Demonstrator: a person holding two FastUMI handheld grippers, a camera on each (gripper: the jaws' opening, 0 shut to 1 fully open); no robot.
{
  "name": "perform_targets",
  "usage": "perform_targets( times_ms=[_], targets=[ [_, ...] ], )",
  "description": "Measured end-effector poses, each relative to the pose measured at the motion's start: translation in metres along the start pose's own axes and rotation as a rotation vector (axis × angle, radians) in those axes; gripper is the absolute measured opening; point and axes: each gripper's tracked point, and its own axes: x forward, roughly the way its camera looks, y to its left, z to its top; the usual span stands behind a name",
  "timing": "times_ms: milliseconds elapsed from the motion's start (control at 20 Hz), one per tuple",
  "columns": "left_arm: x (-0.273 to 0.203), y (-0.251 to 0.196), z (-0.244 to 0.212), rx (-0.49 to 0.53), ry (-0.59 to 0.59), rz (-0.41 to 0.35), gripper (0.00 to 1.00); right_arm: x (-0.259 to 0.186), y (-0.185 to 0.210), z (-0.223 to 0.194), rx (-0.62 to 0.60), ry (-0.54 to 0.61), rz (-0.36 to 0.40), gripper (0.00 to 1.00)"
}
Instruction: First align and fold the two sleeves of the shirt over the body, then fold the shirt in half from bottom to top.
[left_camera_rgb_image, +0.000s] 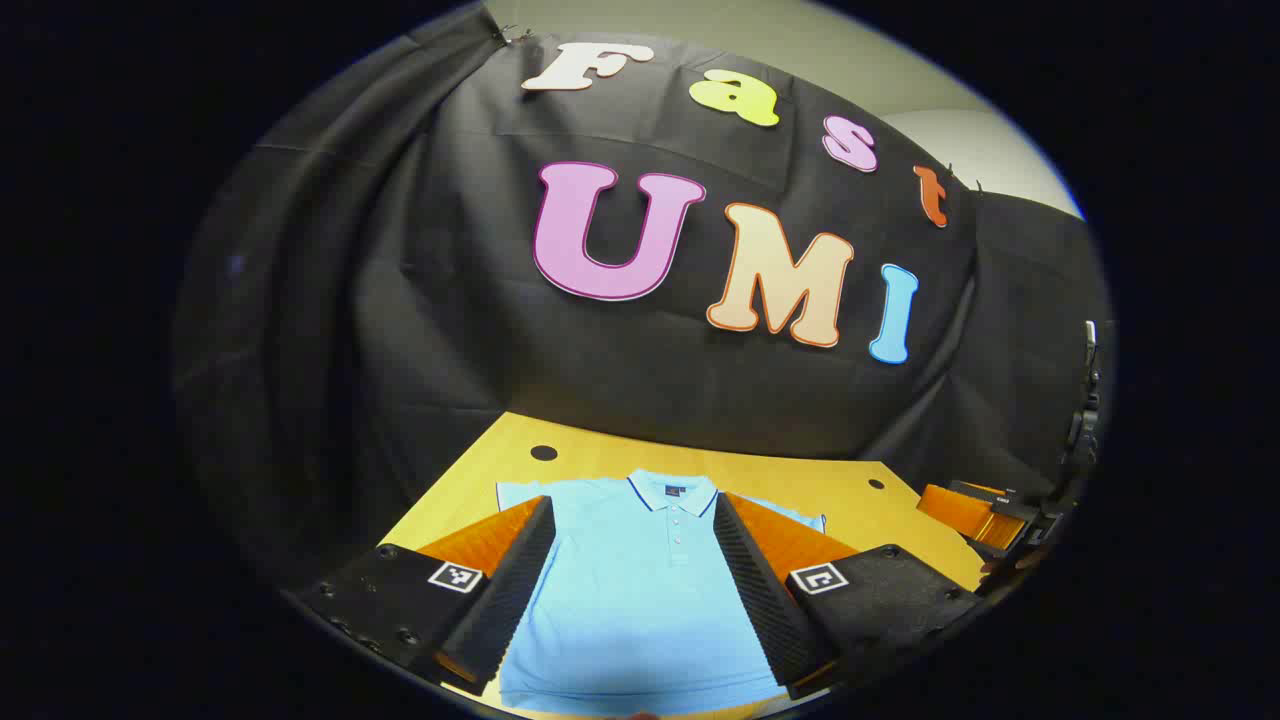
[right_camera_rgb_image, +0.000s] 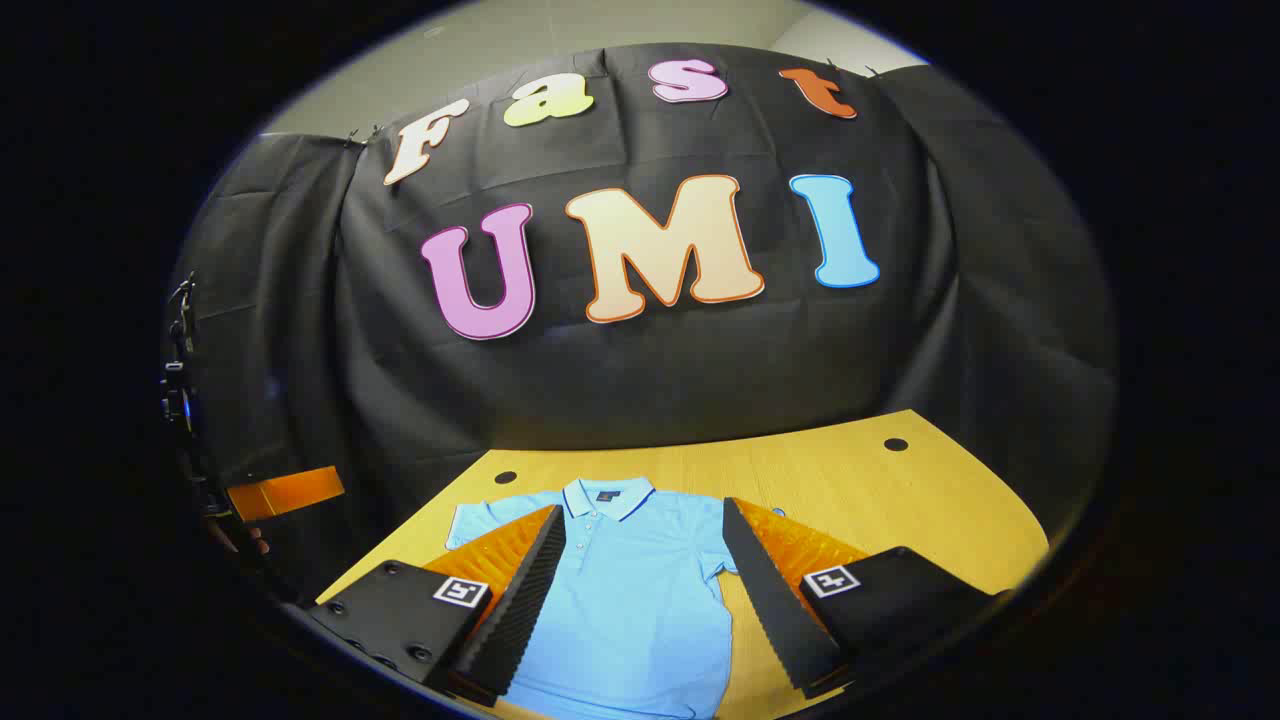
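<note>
In the left gripper view, your left gripper hung above the table with its jaws wide apart and nothing between them. Through that gap lay the light blue polo shirt, flat on the wooden table, front side up, collar toward the booth wall at 12 o'clock and hem toward you at 6 o'clock. One short sleeve spread out toward 9 o'clock, and the tip of the other showed past the finger at 3 o'clock. Neither sleeve was folded over the body. Two dark round holes sat in the tabletop near the far edge. At 3 o'clock, off the table's side, you could see the other gripper; from here you could not tell how its jaws stood.

In the right gripper view, your right gripper was also held above the table, jaws apart and empty. The polo shirt lay toward 7 o'clock of the table, collar away from you, with one sleeve out at 9 o'clock and the other partly behind the finger at 3 o'clock. Bare tabletop stretched toward 3 o'clock. At 9 o'clock the left gripper showed beside the table edge.
</note>
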Motion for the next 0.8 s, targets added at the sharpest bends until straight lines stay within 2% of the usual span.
perform_targets(
  times_ms=[800],
  targets=[
    [-0.001, -0.013, -0.015, 0.049, 0.040, -0.024, 0.95, 0.012, -0.017, -0.008, 0.017, 0.029, -0.014, 0.98]
  ],
)
